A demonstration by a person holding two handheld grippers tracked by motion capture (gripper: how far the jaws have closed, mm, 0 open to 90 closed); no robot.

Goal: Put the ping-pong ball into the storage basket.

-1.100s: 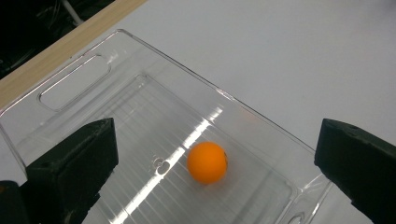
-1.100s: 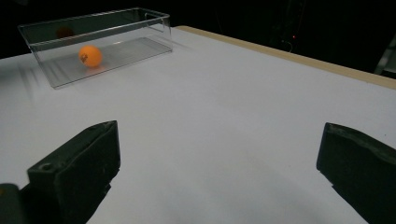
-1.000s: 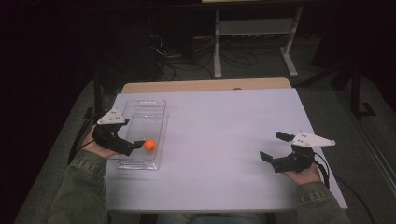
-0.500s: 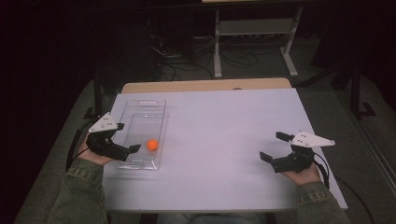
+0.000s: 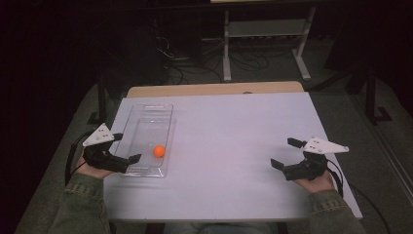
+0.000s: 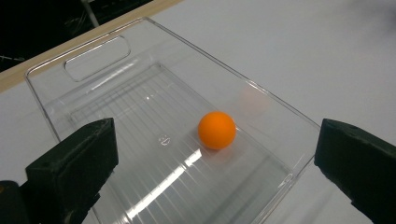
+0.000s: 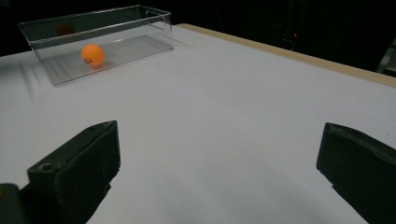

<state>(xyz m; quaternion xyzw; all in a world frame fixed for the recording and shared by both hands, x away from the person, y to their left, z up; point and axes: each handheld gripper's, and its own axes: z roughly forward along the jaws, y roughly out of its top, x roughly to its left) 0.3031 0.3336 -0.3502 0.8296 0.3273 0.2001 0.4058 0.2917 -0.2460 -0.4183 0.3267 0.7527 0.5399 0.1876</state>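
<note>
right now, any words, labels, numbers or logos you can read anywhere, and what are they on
None can be read.
Orange ball: a small dark mark in the right gripper view, too blurred to read.
Clear bin: a small moulded mark on its floor in the left gripper view, too small to read.
Table: no text.

A matt orange ball (image 6: 216, 130) lies in a glossy clear plastic bin (image 6: 261, 93) on a smooth white table (image 5: 234, 131).
</note>
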